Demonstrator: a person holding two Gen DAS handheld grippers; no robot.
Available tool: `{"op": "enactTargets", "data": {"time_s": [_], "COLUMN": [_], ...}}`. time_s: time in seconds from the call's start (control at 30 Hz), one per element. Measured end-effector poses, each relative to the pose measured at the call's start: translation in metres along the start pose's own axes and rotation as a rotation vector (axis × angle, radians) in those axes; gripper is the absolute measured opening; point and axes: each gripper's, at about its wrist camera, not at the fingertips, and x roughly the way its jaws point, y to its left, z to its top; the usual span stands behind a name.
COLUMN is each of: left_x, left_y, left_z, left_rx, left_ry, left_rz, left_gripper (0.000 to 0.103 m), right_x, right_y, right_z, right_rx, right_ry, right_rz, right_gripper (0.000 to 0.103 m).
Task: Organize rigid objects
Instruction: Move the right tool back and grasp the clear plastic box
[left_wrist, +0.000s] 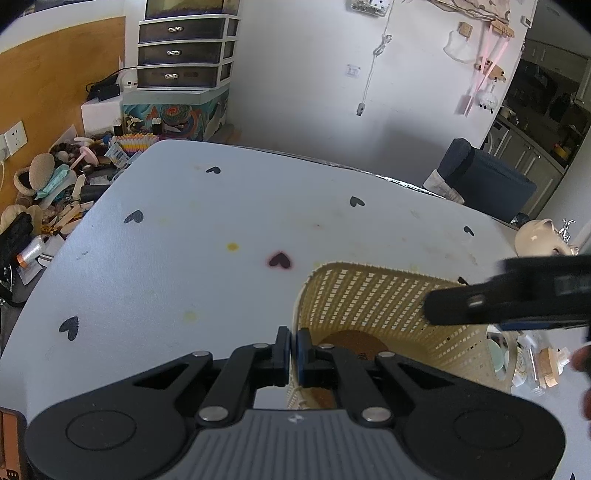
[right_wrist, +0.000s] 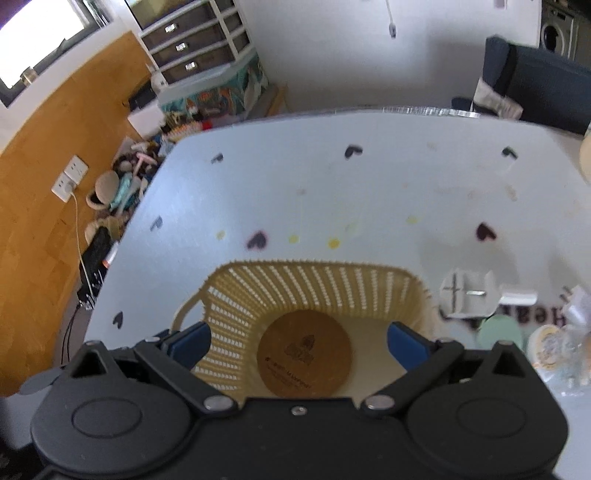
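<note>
On the white table (left_wrist: 184, 236) printed with small black hearts stands a tan woven-plastic basket (left_wrist: 369, 295), perforated on all its walls. At its bottom lies a round cork coaster (right_wrist: 303, 352) with a dark printed mark, flat on the basket floor and apart from both claws.

From the left wrist view, the left claw (left_wrist: 293, 354) is nearly closed, its two blue-lined fingers pinched on the basket's near-left rim, one finger outside the wall and one inside. From the same view the right claw (left_wrist: 480, 304) reaches in from the right as a dark bar above the basket's opening.

From the right wrist view, the right claw (right_wrist: 299, 343) stands wide apart, its blue pads (right_wrist: 190, 341) spread over the basket mouth with nothing between them; the coaster shows directly below the gap. The basket's looped handle (right_wrist: 186, 312) shows on its left side.

Just right of the basket, on the table, sit a white plastic bracket-like piece (right_wrist: 467, 295), a pale green round lid (right_wrist: 498, 328), and some small bottles or jars (right_wrist: 554, 347), blurred and hard to name. A cream piggy bank (left_wrist: 537, 236) stands near the table's far right edge. Beyond the table, a drawer unit (left_wrist: 184, 48) stands against the wall above a clutter of small items (left_wrist: 55, 192).
</note>
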Motion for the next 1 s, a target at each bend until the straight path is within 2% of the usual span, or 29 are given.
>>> {"op": "enactTargets", "data": {"time_s": [0.37,0.67,0.8,1.0], "left_x": [0.0,0.0,0.0,0.0], "left_y": [-0.002,-0.005,-0.006,-0.006], "left_z": [-0.001,-0.001,-0.001,-0.001], "left_rx": [-0.008,-0.009,-0.005,-0.004], "left_ry": [-0.004,-0.007,-0.008,-0.008], "left_rz": [0.014,0.026,0.028,0.03], "left_gripper": [0.003,0.003,0.003,0.003], "right_x": [-0.051,-0.07,-0.067,-0.054], "right_y": [-0.025,-0.066,-0.091,-0.135], "right_z": [-0.015,-0.043,-0.061,-0.091], "right_rx": [-0.018,-0.041,-0.059,-0.005], "right_ry": [-0.126,-0.228,-0.23,-0.219], "right_rz": [-0.052,-0.17,-0.21,-0.251], "right_gripper": [0.103,0.103,0.103,0.101]}}
